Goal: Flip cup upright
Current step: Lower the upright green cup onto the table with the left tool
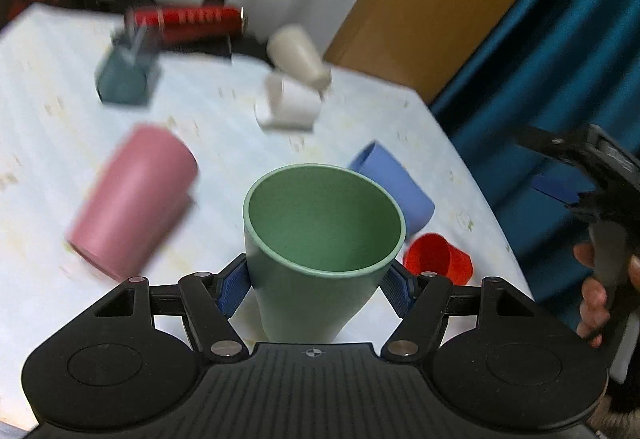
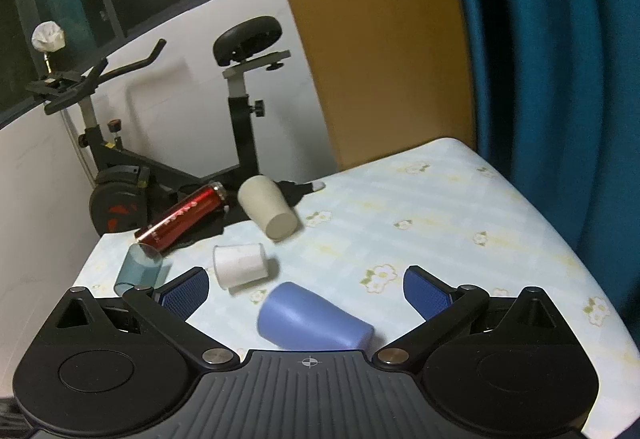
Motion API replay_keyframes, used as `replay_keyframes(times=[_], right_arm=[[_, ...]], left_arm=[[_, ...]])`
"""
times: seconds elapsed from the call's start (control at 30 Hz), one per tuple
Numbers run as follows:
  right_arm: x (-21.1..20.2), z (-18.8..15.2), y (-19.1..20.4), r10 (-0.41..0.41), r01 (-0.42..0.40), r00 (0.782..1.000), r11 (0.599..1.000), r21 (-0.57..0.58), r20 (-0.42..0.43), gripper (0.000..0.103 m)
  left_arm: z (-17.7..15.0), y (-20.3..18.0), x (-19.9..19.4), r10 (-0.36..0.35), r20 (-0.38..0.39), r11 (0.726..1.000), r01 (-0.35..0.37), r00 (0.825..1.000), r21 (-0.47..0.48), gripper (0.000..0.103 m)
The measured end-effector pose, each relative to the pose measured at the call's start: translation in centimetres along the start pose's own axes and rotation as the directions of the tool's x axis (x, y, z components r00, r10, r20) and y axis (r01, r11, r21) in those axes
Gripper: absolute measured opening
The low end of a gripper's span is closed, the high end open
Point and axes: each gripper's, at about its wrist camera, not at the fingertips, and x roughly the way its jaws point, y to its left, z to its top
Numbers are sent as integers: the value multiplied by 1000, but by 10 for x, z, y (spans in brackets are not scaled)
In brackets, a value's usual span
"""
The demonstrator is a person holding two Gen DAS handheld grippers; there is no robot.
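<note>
Now green cup (image 1: 320, 259) mouth-up, axis near-vertical.

Matt green cup (image 1: 320, 239) (smooth plastic by the look), glossy red metal can (image 2: 180, 217)

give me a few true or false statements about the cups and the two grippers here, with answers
1. The left gripper grips a green plastic cup with its mouth facing up. True.
2. The right gripper is clamped on the blue plastic cup. False: its fingers are spread and hold nothing.
3. The pink plastic cup lies on its side. True.
4. The small red cup is far across the table beside the red can. False: it lies near the green cup.
</note>
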Motion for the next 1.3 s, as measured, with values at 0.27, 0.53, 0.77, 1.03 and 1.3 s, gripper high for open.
replay_keyframes(times=[0.27,0.53,0.77,1.03,1.3], right_arm=[[-1,-3,-14,-34,34,999,999,14,-2,103],[4,-4,-21,-53,53,999,998,23,-7,103],[4,-4,-21,-55,55,998,998,22,-9,103],[9,-6,-18,-52,52,998,999,11,-25,103],[7,-6,-17,-60,60,998,998,3,-25,103]], left_arm=[[13,3,59,-9,-66,996,4,998,-85,72],[22,-11,74,4,-70,998,-8,998,-57,71],[22,-11,73,-2,-64,997,-3,998,-74,71],[22,0,85,49,-101,992,-60,994,-111,70],[14,1,90,54,-118,992,-67,992,-106,70]])
